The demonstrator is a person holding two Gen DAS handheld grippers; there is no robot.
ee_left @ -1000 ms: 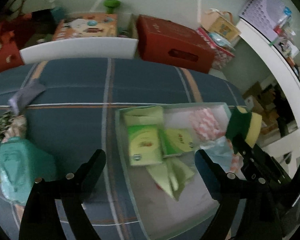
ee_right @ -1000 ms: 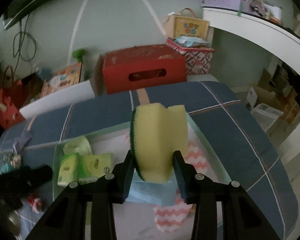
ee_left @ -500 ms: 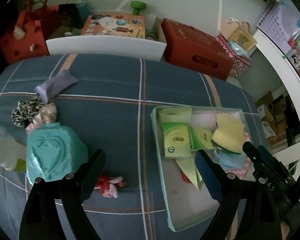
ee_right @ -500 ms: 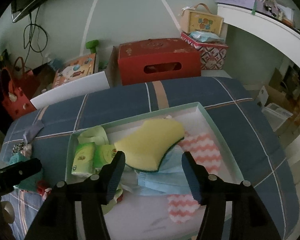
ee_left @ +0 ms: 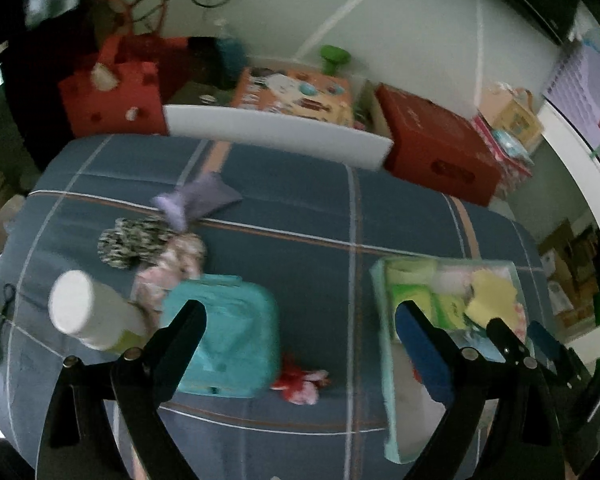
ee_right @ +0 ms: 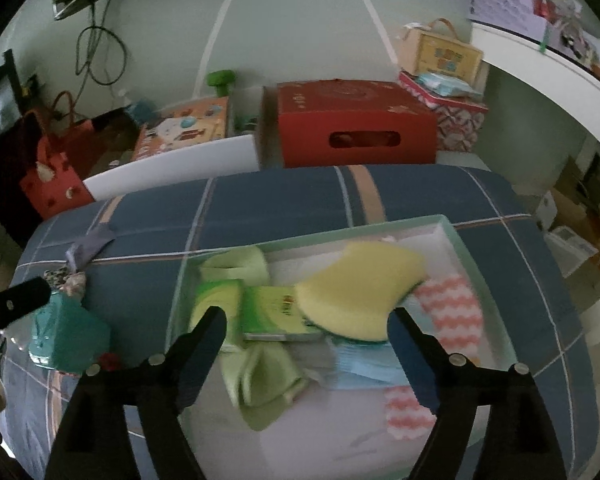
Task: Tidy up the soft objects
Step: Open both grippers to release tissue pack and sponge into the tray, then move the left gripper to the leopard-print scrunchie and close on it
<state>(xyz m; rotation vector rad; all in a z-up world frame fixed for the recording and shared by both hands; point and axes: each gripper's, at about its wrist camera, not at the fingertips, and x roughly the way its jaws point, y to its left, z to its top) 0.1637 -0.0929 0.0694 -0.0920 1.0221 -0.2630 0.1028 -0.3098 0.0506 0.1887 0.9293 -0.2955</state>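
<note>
A pale green tray (ee_right: 456, 236) on the blue plaid surface holds a yellow sponge (ee_right: 356, 292), green tissue packs (ee_right: 272, 308), green cloths (ee_right: 264, 380), a light blue cloth (ee_right: 364, 364) and a pink zigzag cloth (ee_right: 452, 312). My right gripper (ee_right: 306, 316) is open and empty just above the tray. My left gripper (ee_left: 300, 312) is open and empty above the surface, left of the tray (ee_left: 380, 280). A red-and-pink soft item (ee_left: 300, 384), a teal pouch (ee_left: 236, 332), a pink cloth (ee_left: 168, 264), a leopard scrunchie (ee_left: 132, 240) and a purple cloth (ee_left: 196, 200) lie loose on the left.
A white bottle (ee_left: 88, 312) lies beside the teal pouch. A red box (ee_right: 352, 124), a colourful game box (ee_right: 184, 128), a red bag (ee_left: 112, 96) and a white board (ee_left: 276, 136) stand behind the surface. A white shelf edge (ee_right: 548, 68) runs at the right.
My right gripper let go of the yellow sponge, which now lies in the tray, and has opened wide. My left gripper has swung left, bringing the loose items on the left into view.
</note>
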